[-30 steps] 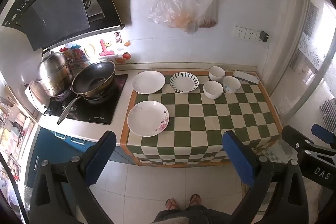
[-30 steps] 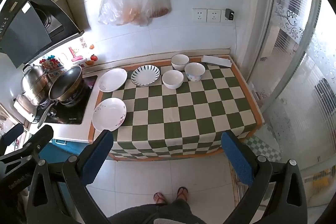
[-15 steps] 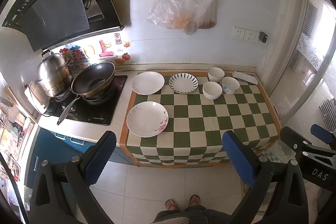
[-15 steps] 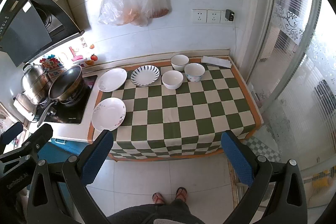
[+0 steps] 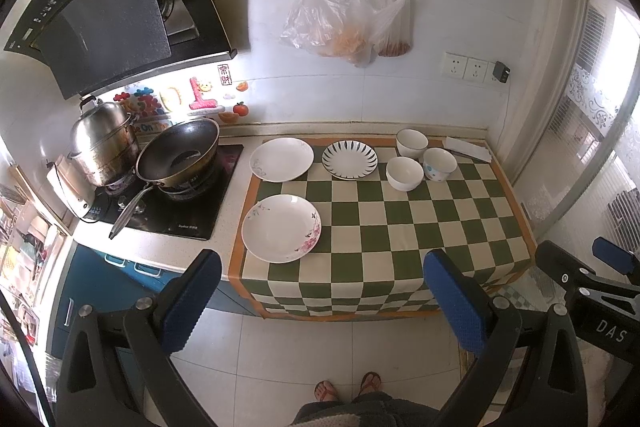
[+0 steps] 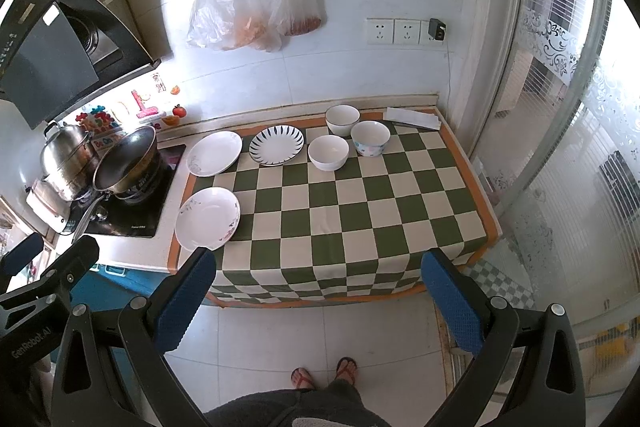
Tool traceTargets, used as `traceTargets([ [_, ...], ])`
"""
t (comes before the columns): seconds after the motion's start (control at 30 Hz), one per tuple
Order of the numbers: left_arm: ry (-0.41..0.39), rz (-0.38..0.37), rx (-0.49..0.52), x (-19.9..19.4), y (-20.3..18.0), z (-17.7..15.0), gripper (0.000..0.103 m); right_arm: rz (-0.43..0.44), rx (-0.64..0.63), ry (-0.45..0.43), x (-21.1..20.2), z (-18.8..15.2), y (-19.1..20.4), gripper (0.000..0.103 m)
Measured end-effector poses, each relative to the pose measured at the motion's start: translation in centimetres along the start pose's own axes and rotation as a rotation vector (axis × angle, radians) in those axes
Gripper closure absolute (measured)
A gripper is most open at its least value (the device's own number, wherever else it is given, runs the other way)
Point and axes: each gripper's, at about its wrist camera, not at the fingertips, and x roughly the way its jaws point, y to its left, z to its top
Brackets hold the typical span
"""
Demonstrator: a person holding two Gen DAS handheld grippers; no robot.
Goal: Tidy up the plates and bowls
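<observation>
The left gripper (image 5: 322,291) was wide open and held nothing; the right gripper (image 6: 318,291) was also wide open and empty. Both hung above the floor, well apart from the counter. On the checkered cloth (image 5: 400,223) lay a flowered plate (image 5: 281,228) at the near left. Behind it were a white plate (image 5: 281,159) and a striped plate (image 5: 349,159). Three bowls (image 5: 404,173) stood close together at the back right. A wok (image 5: 178,152) stood on the stove to the left.

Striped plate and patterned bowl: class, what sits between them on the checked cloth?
A plain white bowl sits between the striped plate and the patterned bowl, apart from both; the right wrist view shows it clearly.
</observation>
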Motion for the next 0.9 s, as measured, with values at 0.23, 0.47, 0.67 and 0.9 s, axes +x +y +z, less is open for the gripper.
traceTargets([
  [0.23, -0.001, 0.002, -0.001, -0.21, -0.4, 0.18, 0.0, 0.002, 0.003, -0.001, 0.08, 0.6, 0.44, 0.0],
  [0.47, -0.002, 0.002, -0.001, -0.33, -0.55, 0.22, 0.0, 0.003, 0.005, 0.001, 0.07, 0.56, 0.39, 0.0],
  [0.67, -0.003, 0.001, 0.0, -0.35, -0.52, 0.2, 0.0, 0.003, 0.004, 0.002, 0.07, 0.85, 0.59, 0.0],
  [0.9, -0.004, 0.002, -0.001, -0.34, -0.52, 0.17, 0.0, -0.002, 0.004, -0.003, 0.01, 1.05, 0.51, 0.0],
])
